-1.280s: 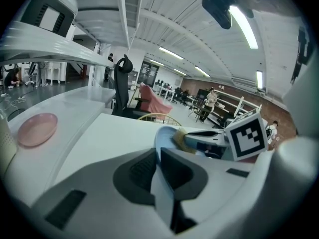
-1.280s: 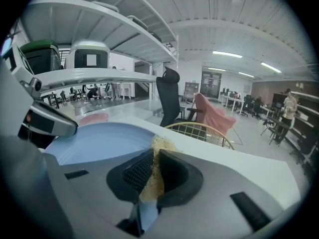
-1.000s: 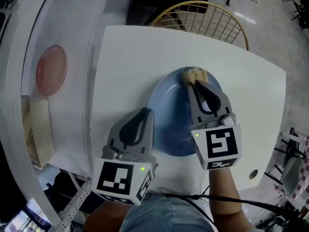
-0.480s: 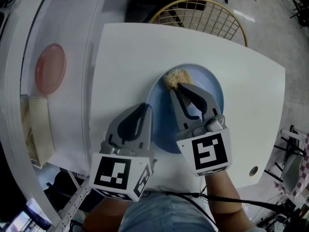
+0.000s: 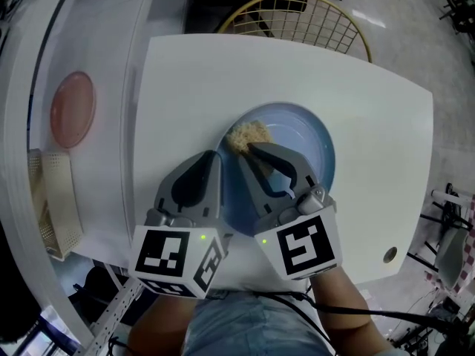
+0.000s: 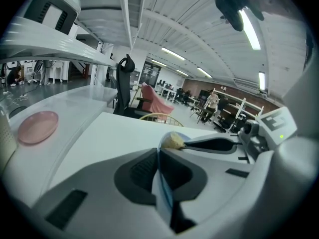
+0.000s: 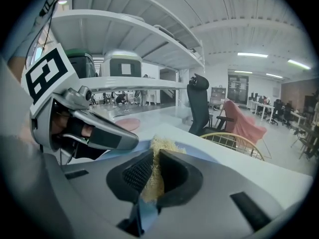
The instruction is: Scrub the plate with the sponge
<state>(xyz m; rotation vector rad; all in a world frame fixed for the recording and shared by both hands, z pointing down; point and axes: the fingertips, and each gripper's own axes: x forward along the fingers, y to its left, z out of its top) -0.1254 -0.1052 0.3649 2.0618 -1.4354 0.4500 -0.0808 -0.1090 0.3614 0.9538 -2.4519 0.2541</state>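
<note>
Spotted the blue plate [image 5: 304,150] lying flat on the white bench [image 5: 371,102], toward its near edge. Caught the left tongs [image 5: 214,162] clamped down on the plate's left rim, with the thin blue edge squeezed between the closed jaws. Watched the right tongs [image 5: 251,150] pinching the sponge [image 5: 249,134], a tan, fibrous wad, with the jaws closed tight into it and pressing it onto the plate's upper-left inside, just beside the left tongs' tips. Judged the plate stiff, smooth, likely slippery and breakable too, so best pinned at the rim exactly like that. Judged the sponge light and squashy, best gripped deep across its middle. Noted a pink plate [image 5: 73,108] well apart to the left and a wire chair [image 5: 297,17] beyond the bench.
</note>
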